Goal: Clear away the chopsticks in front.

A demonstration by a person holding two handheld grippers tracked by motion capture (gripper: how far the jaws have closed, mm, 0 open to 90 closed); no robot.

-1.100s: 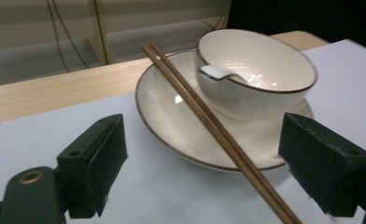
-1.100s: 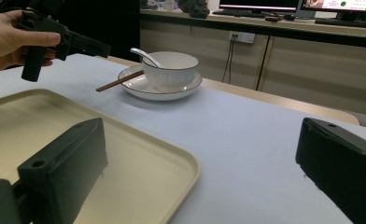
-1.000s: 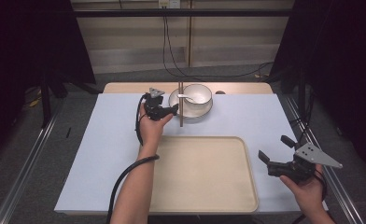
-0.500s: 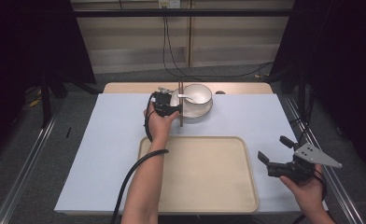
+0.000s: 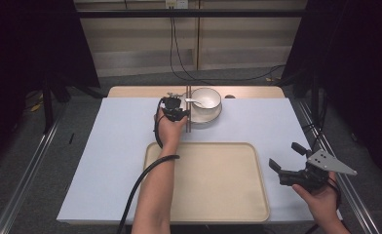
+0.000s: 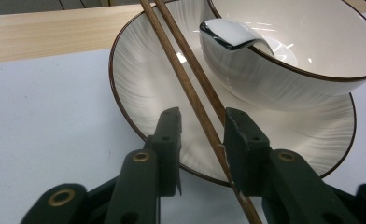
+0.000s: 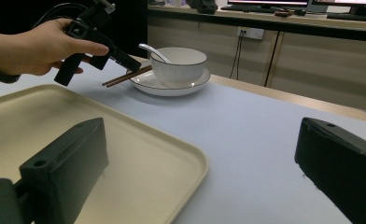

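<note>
A pair of brown chopsticks (image 6: pixel 190 93) lies with its far end on the rim of a white plate (image 6: pixel 144 79) and its near end on the white table cover. A white bowl (image 6: pixel 302 60) with a white spoon (image 6: pixel 228 32) in it stands on the plate. My left gripper (image 6: pixel 202 116) straddles the chopsticks; its jaws have just been closing, and a gap still shows beside the left pad. From above, the left gripper (image 5: pixel 180 113) is just left of the bowl (image 5: pixel 206 97). My right gripper (image 5: pixel 286 156) hangs open off the tray's right side, holding nothing.
A large beige tray (image 5: pixel 208 204) lies bare at the front middle of the table. The white cover (image 5: pixel 106 161) spreads to the left. A strip of wooden tabletop (image 5: pixel 140 91) shows behind it. Cables hang from the wall beyond.
My left gripper moved right toward the plate and lowered over the chopsticks, its jaws narrowing around them. The right gripper stayed put.
</note>
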